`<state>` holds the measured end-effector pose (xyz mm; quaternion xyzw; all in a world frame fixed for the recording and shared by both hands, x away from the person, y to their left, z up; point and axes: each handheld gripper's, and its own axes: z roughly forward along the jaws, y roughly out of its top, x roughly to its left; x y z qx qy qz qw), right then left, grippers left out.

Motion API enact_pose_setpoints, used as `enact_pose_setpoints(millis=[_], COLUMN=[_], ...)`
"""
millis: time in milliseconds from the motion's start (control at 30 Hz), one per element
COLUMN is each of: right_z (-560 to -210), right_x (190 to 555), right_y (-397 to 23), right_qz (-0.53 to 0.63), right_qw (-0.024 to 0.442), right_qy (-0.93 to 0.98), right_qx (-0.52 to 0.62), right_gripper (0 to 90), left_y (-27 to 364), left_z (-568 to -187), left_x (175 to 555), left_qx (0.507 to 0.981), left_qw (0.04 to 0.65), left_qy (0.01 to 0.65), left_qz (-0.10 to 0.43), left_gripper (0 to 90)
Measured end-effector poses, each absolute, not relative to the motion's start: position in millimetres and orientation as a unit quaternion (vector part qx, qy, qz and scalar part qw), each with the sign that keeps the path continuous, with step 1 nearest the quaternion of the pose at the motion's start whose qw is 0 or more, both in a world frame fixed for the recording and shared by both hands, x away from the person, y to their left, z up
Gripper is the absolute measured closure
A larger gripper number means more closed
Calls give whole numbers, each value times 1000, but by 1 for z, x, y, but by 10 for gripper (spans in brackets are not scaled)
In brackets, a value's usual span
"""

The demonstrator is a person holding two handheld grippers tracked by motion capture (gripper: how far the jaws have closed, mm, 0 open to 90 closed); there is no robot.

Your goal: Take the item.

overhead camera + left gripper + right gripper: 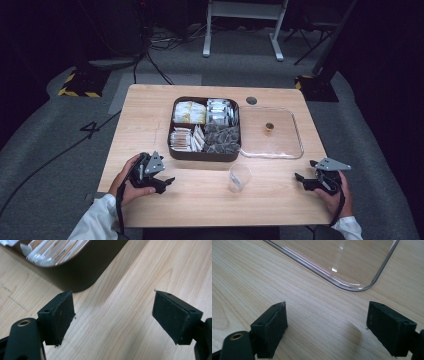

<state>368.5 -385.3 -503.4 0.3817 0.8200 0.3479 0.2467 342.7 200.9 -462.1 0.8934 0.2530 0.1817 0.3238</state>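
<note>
A dark brown box [204, 155] with four compartments of packets sits mid-table; its rounded corner [75, 277] shows in the left gripper view. A clear lid [295, 131] with a small brown knob [269, 127] lies flat to its right, its rim [352, 287] visible in the right gripper view. A clear plastic cup [239, 177] stands upright in front of the box. My left gripper [170, 181] rests at the front left, open, nothing between its pads [62, 315]. My right gripper [301, 177] sits at the front right, open and empty, its pads [274, 325] low over bare wood.
The wooden table [150, 115] has a round grommet hole [251, 100] at the back. Beyond the table are grey carpet, cables [155, 67] and a white frame stand [242, 27]. Bare wood lies between the two grippers around the cup.
</note>
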Motion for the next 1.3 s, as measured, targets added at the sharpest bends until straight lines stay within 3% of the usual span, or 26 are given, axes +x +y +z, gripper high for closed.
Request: enact_pose_setpoints(millis=[600,933,1300], right_z=[-503,-503,-503], right_x=[369,368,368], right_y=[-385,-385,-385], right_qz=[348,347,347], right_qw=[246,247,248], right_qy=[820,820,820], right_qx=[382,381,380], right_gripper=[171,171,172], left_y=[248,260,261], left_z=[-492,-504,-505], left_x=[344,345,344], left_qx=[876,865,862], left_qw=[324,348,351], left_qy=[319,339,344], left_qz=[161,126,128], left_gripper=[186,175,164])
